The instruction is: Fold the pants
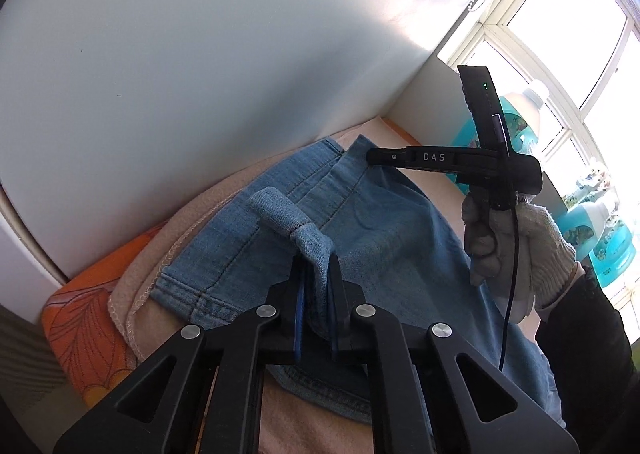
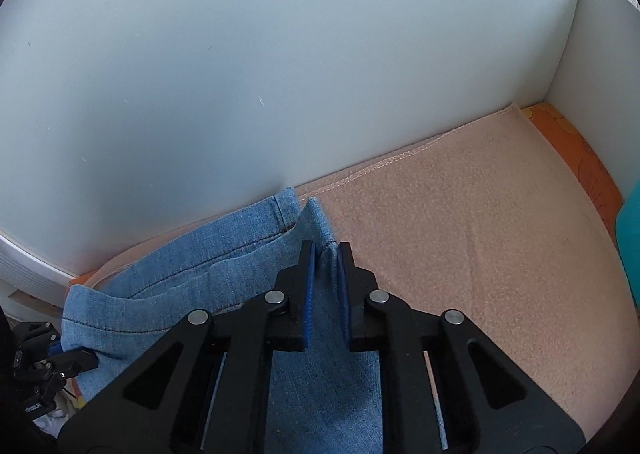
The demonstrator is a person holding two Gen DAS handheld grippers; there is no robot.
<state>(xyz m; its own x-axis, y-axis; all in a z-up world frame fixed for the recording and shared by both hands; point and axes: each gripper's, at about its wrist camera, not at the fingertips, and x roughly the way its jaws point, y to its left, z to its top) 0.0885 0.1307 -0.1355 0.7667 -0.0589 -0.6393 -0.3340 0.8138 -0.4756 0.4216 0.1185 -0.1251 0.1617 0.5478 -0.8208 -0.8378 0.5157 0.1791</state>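
The left gripper [image 1: 316, 274] is clamped on a bunched pinch of denim at the near, left end of the pants [image 1: 384, 238], beside a stitched hem. The pants lie on a pink blanket [image 2: 480, 238] against a white wall [image 2: 280, 53], their long axis running left to right between the two tools. The right gripper [image 2: 325, 266] pinches the far right corner. Light blue denim, creased, partly doubled over. Both grips look placed for carrying one end across.
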